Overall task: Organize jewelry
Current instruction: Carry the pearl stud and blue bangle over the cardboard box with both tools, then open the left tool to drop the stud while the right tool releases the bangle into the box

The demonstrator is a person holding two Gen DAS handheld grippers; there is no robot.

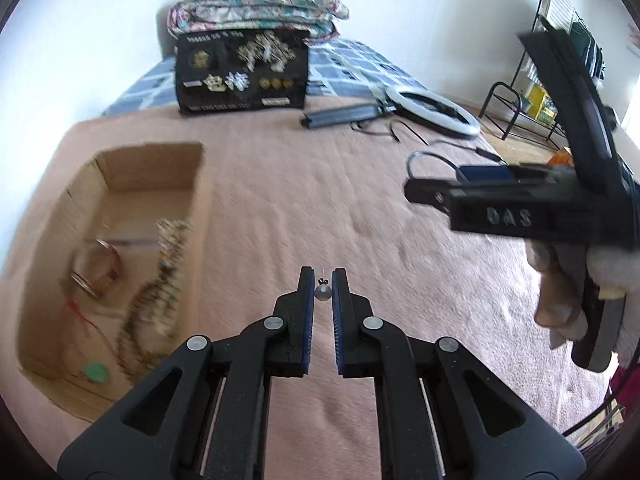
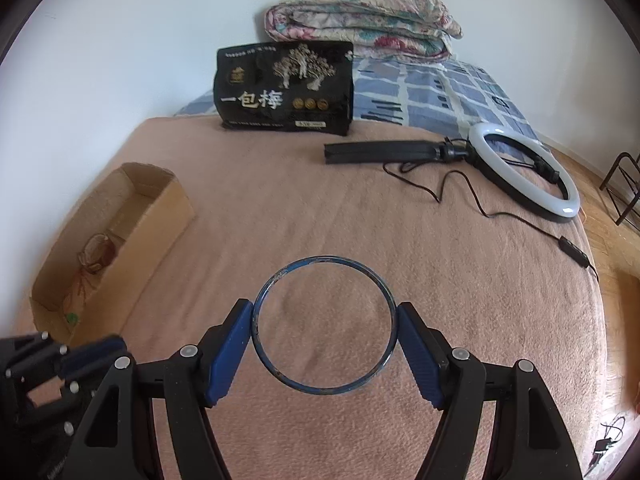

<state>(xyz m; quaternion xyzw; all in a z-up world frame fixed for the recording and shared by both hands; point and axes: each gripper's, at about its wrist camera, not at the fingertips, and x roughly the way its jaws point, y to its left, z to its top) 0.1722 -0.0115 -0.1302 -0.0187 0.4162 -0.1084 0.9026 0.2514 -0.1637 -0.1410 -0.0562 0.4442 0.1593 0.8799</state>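
My left gripper point(image 1: 323, 280) has its jaws nearly closed on a small earring with a grey bead point(image 1: 322, 292) that hangs between the pads, above the pink blanket. An open cardboard box point(image 1: 120, 168) lies to its left and holds bangles point(image 1: 98, 268), a bead necklace point(image 1: 168, 280) and a green piece point(image 1: 95, 372). My right gripper point(image 2: 325, 312) is shut on a blue bangle point(image 2: 324, 260), gripping its two sides. The box point(image 2: 160, 216) shows at left in the right wrist view. The right gripper point(image 1: 520, 208) also appears at right in the left wrist view.
A black snack bag point(image 2: 286, 88) stands at the back of the bed. A ring light point(image 2: 524, 168) with a black stand point(image 2: 380, 152) and cable lies at back right. A folded quilt point(image 2: 360, 20) sits behind. A metal rack point(image 1: 520, 108) stands on the floor.
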